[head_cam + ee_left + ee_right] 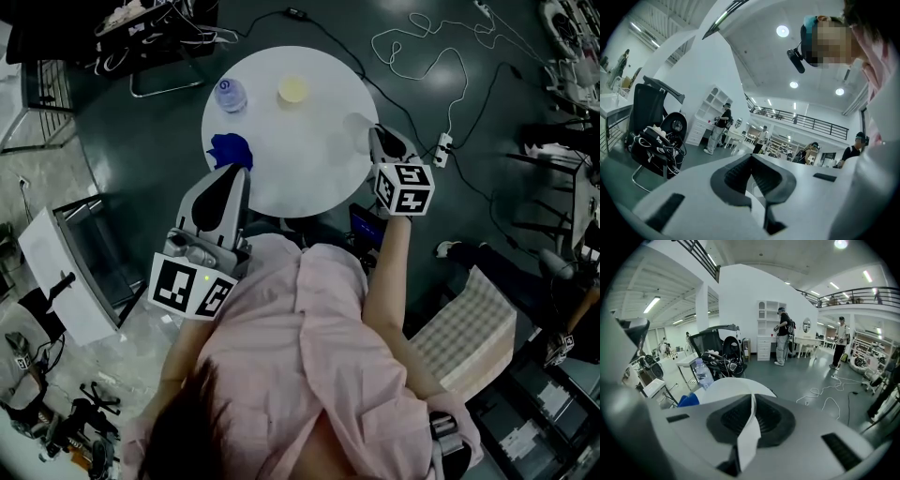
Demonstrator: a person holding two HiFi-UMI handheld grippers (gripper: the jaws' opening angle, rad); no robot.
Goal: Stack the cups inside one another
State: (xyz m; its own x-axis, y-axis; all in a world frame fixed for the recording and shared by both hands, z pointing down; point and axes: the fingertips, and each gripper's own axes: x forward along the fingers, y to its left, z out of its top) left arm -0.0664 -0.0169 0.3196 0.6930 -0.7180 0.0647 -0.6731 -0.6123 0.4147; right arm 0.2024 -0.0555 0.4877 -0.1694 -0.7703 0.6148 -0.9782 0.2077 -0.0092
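On the round white table point(300, 164) a pale yellow cup point(292, 89) stands at the far side. A white cup point(356, 123) is at the right rim, and my right gripper point(375, 133) is shut on its thin wall point(747, 441). My right gripper point(751, 416) looks over the table point(726, 387). A blue cup point(230, 147) point(688, 401) sits at the left rim, right at the tips of my left gripper point(240, 169). My left gripper point(757, 180) has its jaws almost together on a thin pale sliver. Whether that sliver is the blue cup's wall is unclear.
A clear water bottle point(230, 94) point(702, 373) stands at the table's far left. White cables and a power strip point(442, 150) lie on the floor to the right. A chair piled with gear point(155, 37) is behind the table. People stand farther off point(783, 336).
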